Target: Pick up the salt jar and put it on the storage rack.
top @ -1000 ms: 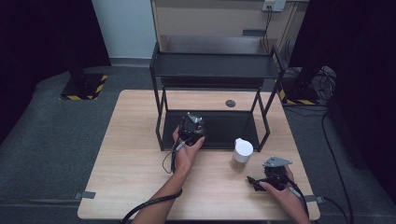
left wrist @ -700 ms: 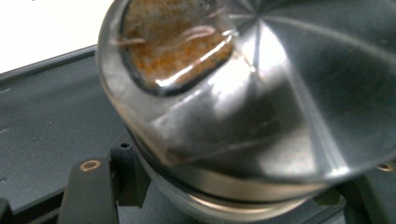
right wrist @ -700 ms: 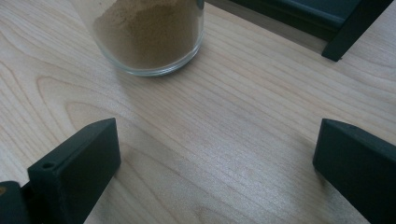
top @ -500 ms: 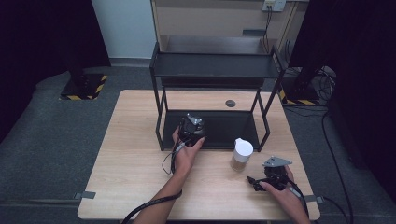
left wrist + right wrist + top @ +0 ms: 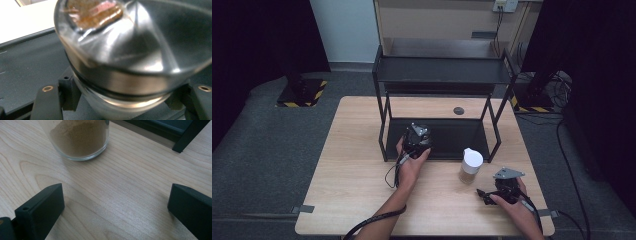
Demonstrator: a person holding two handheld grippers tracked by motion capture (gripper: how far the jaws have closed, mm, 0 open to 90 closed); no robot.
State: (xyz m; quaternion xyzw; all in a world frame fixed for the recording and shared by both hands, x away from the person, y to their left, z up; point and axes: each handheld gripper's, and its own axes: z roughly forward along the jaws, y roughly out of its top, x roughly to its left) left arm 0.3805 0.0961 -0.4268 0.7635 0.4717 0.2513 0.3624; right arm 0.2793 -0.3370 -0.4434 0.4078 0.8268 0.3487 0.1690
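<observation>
jar at the lower shelf, second jar on the desk

item 1: left tongs (image 5: 416, 136). seen from the high view at the front edge of the black rack's (image 5: 442, 75) lower shelf (image 5: 452, 140), carried in the person's left hand (image 5: 411, 167). in the left gripper view a glass jar with a metal lid (image 5: 130, 57) sits between the two black jaws, tilted, its lid end toward the camera, close and blurred. the jaws have just been opening a little; they stand close at the jar's sides, and whether the pads press on the glass cannot be told. the jar lies over the dark shelf surface.

item 2: right tongs (image 5: 487, 194). low over the near right part of the desk (image 5: 352, 170), carried in the right hand (image 5: 512, 202). jaws spread wide in the right gripper view, bare wood grain between them, nothing gripped.

item 3: white-lidded jar (image 5: 471, 166). upright on the desk, just in front of the rack's right front leg, near the right tongs but apart from them. the right gripper view shows its glass base holding tan powder.

item 4: small dark round disc (image 5: 458, 110). on the desk behind the lower shelf.
</observation>
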